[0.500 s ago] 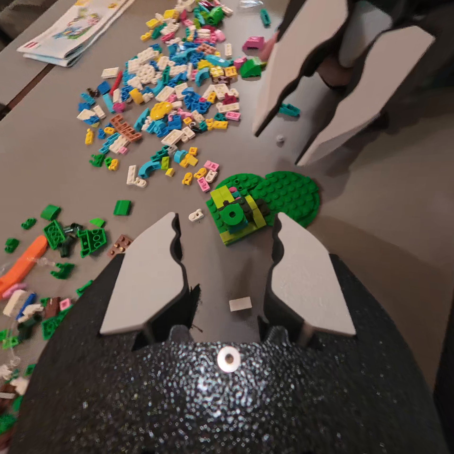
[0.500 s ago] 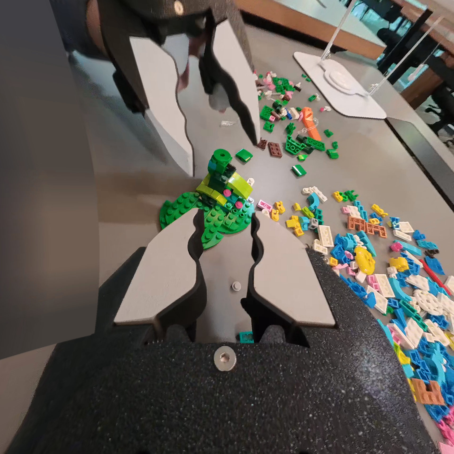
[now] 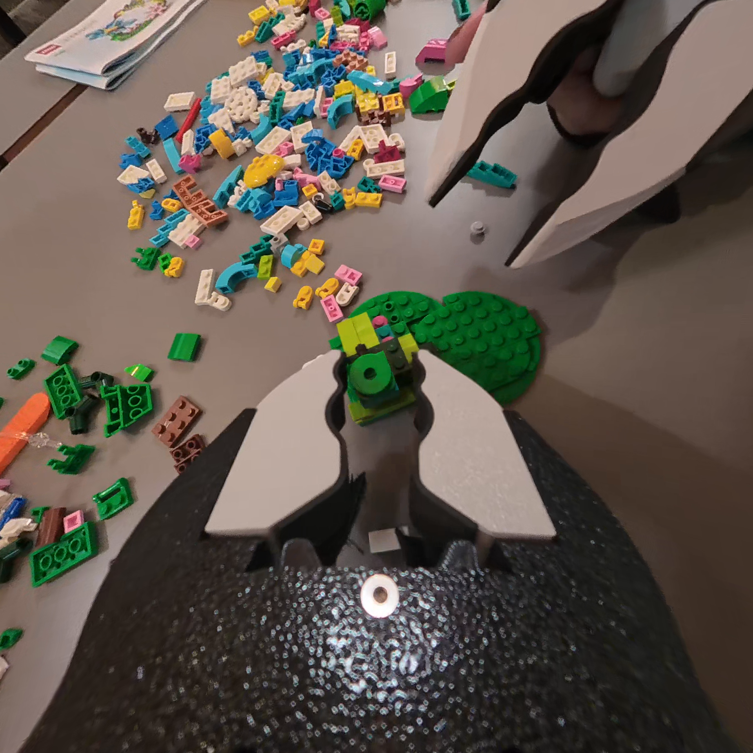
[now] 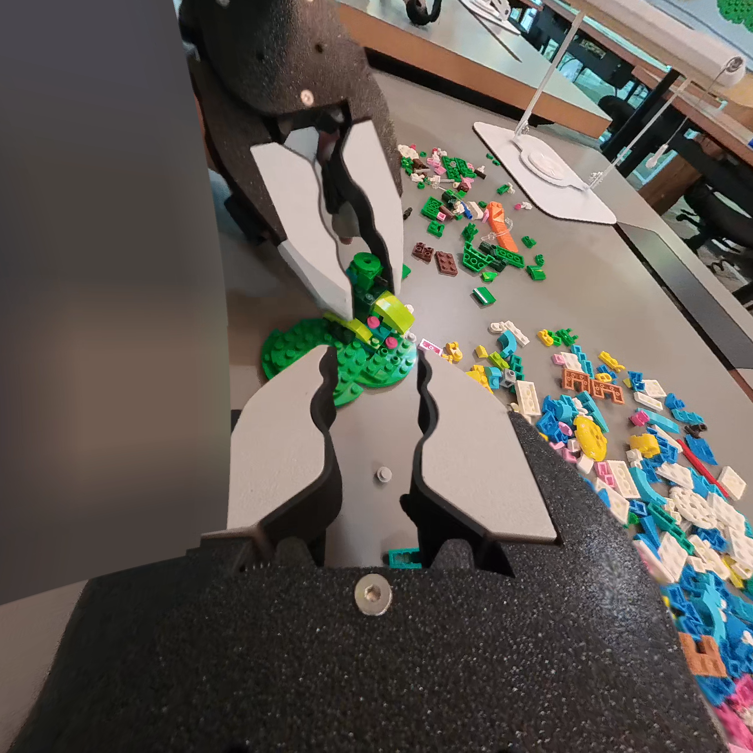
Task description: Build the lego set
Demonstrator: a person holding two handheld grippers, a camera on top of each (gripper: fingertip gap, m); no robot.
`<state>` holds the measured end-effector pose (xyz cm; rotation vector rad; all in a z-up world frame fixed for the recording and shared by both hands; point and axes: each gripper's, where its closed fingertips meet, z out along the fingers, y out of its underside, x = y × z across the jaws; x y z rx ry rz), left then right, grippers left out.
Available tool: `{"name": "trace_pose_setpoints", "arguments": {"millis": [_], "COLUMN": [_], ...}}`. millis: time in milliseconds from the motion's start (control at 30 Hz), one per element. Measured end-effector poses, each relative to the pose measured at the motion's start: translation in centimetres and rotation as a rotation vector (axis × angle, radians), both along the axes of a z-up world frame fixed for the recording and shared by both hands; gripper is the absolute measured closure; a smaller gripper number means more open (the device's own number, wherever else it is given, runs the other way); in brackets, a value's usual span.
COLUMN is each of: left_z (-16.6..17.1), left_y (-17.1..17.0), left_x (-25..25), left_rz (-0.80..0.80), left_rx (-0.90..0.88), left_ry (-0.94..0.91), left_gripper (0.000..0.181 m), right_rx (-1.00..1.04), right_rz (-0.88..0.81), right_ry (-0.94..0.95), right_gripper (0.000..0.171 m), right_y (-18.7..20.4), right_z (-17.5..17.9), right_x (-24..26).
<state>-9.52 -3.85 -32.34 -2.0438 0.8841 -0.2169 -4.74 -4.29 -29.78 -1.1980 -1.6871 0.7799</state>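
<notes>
The green lego build stands on its round green baseplate (image 3: 481, 338) on the grey table. A short tower with a round green piece on top (image 3: 368, 373) rises at the plate's near-left edge. My left gripper (image 3: 379, 362) is shut on this tower, one finger on each side. The right wrist view shows the same grip from the other side (image 4: 368, 291), above the baseplate (image 4: 285, 354). My right gripper (image 4: 373, 354) is open and empty, its tips just short of the plate's edge. In the left wrist view it hangs at the upper right (image 3: 470, 234). A small grey stud (image 4: 383, 474) lies between its fingers.
A large pile of mixed loose bricks (image 3: 285, 142) lies beyond the build, on the right in the right wrist view (image 4: 652, 468). Green and brown pieces (image 3: 102, 399) and an orange piece (image 3: 24, 419) lie at the left. An instruction booklet (image 3: 110, 40) lies far left. A white stand base (image 4: 546, 171) sits behind.
My left gripper has moved forward over the build and narrowed its jaws onto the tower. My right gripper has stayed open near the plate's far edge.
</notes>
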Motion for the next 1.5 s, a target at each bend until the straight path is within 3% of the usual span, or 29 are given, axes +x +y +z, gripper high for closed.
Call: {"name": "trace_pose_setpoints", "arguments": {"millis": [200, 333, 533, 633, 733, 800, 867, 1000, 1200, 1367, 1500], "left_z": [1.4, 3.8, 7.2, 8.2, 8.7, 9.0, 9.7, 9.5, 7.7, 7.0, 7.2], "left_y": [0.2, -0.3, -0.6, -1.2, -1.7, -1.8, -2.1, -2.6, -2.4, -1.8, -1.6], "left_x": [-1.0, -1.1, -1.1, -0.5, 0.1, 0.2, -0.1, -1.8, -2.4, -0.7, -0.7], "left_rz": [-0.044, -0.132, -0.215, -0.254, -0.288, -0.302, -0.330, -0.360, -0.357, -0.347, -0.322], "left_rx": [-0.010, -0.104, -0.184, -0.195, -0.194, -0.162, -0.112, 0.156, 0.712, 0.919, 0.983], "left_ry": [-0.089, -0.328, -0.666, -0.767, -0.813, -0.820, -0.824, -0.588, 0.161, 0.458, 0.493], "left_gripper": [0.154, 0.155, 0.156, 0.156, 0.156, 0.155, 0.126, 0.090, 0.080, 0.096, 0.121], "right_rx": [0.263, 0.647, 1.009, 1.119, 1.161, 1.137, 1.091, 1.014, 0.917, 0.947, 0.988], "right_rz": [0.063, 0.047, 0.018, -0.018, -0.028, -0.030, -0.027, -0.031, 0.005, 0.043, 0.062], "right_ry": [0.015, -0.018, 0.012, 0.144, 0.212, 0.211, 0.202, 0.219, 0.215, 0.185, 0.149], "right_gripper": [0.121, 0.117, 0.106, 0.121, 0.160, 0.162, 0.162, 0.163, 0.163, 0.163, 0.163], "right_y": [-0.6, -0.3, -1.0, -2.2, -3.2, -3.2, -3.0, -2.8, -3.1, -4.0, -4.1], "right_z": [0.7, 1.1, 1.6, 3.7, 4.6, 4.7, 4.5, 5.0, 5.0, 4.5, 3.6], "right_x": [0.6, 0.3, -2.9, -3.9, -4.2, -4.3, -4.1, -3.8, -4.2, -5.1, -5.3]}}
